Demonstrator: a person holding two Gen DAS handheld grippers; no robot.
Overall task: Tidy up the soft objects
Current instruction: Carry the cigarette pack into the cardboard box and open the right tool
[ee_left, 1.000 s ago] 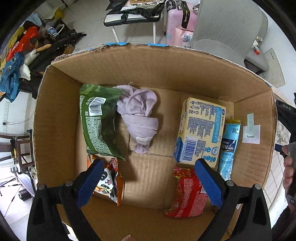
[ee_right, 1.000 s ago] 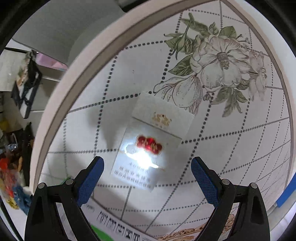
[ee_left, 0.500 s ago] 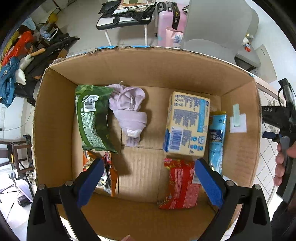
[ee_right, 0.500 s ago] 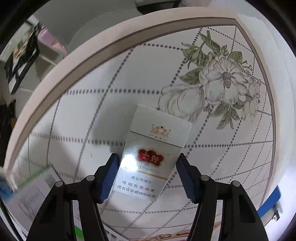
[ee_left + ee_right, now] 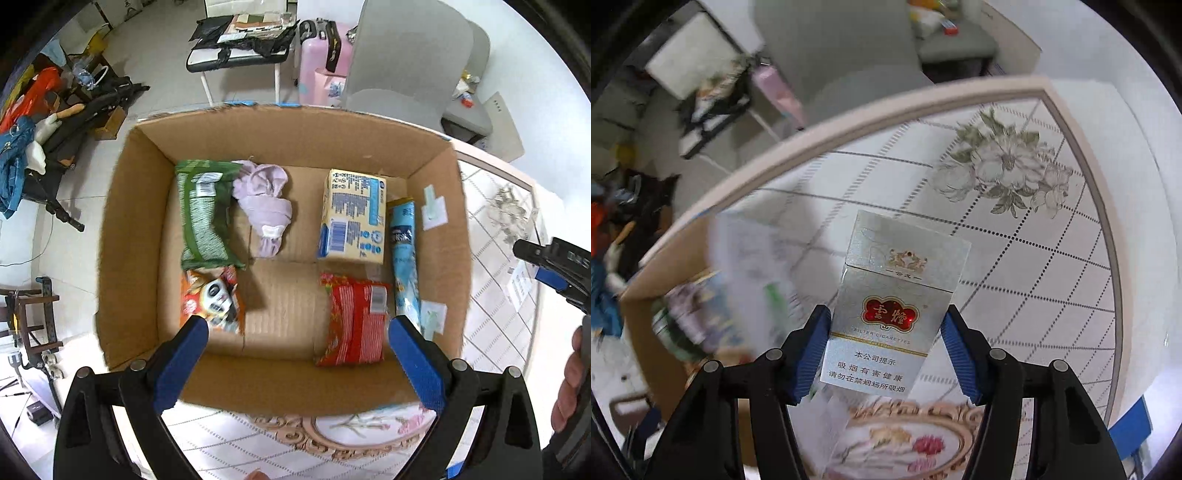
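My right gripper [image 5: 884, 350] is shut on a silver cigarette pack [image 5: 894, 306] with a red emblem and holds it above the tiled table. My left gripper [image 5: 295, 354] is open and empty, above the near wall of an open cardboard box [image 5: 125, 236]. In the box lie a green snack bag [image 5: 205, 214], a lilac cloth [image 5: 266, 206], a yellow-blue carton [image 5: 352, 218], a blue tube pack [image 5: 404, 254], a red packet [image 5: 354, 321] and an orange snack bag [image 5: 214, 299]. The right gripper also shows at the right edge of the left wrist view [image 5: 554, 266].
The box stands on a white tiled table with a flower pattern [image 5: 1008, 166] and an ornate oval motif [image 5: 332, 435]. A paper sheet [image 5: 750, 266] lies blurred left of the pack. A grey chair [image 5: 410, 62], a pink suitcase [image 5: 317, 66] and clutter stand beyond the table.
My right gripper closed on the cigarette pack and lifted it off the table, swinging toward the box. My left gripper drew back and up from the box, still open.
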